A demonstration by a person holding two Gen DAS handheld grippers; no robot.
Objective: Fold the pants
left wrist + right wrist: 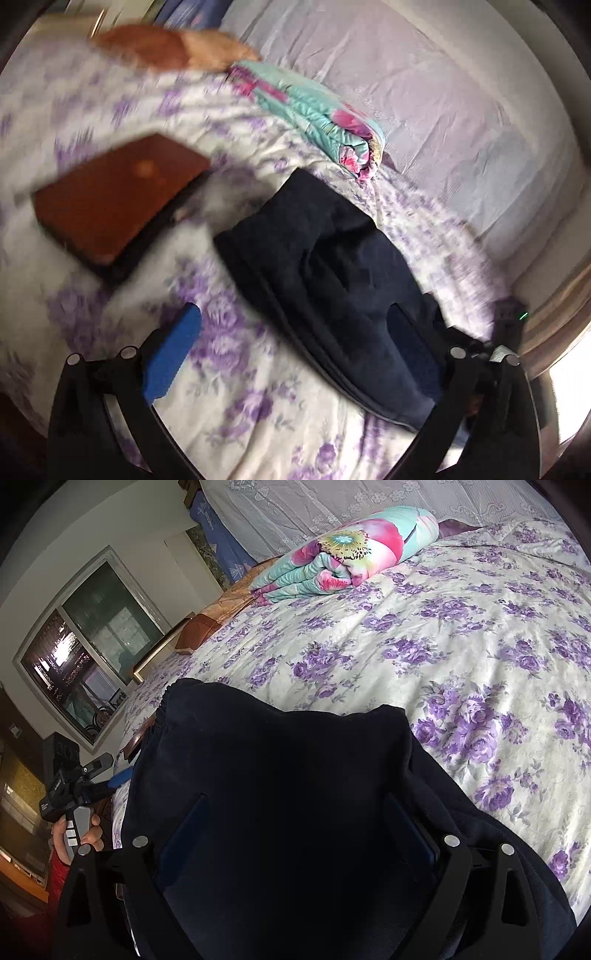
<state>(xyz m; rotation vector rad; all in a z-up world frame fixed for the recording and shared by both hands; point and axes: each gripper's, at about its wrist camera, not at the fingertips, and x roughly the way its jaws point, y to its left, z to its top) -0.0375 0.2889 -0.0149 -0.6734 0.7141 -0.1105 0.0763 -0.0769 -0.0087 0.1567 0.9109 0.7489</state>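
**Get a good hold on the pants**

Both tools are wide open, holding nothing. The dark pants (325, 266) lie on the bed (240, 369) under your right tool (295, 830), beside your left tool (291, 350). Pinch an edge, then fold slowly.

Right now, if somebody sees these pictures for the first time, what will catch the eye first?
First, the dark navy pants, a folded heap on the bed's purple-flowered sheet, filling the near middle of both views. Next, the bright turquoise and pink folded quilt farther up the bed. In the left wrist view a reddish-brown flat case lies to the left of the pants.
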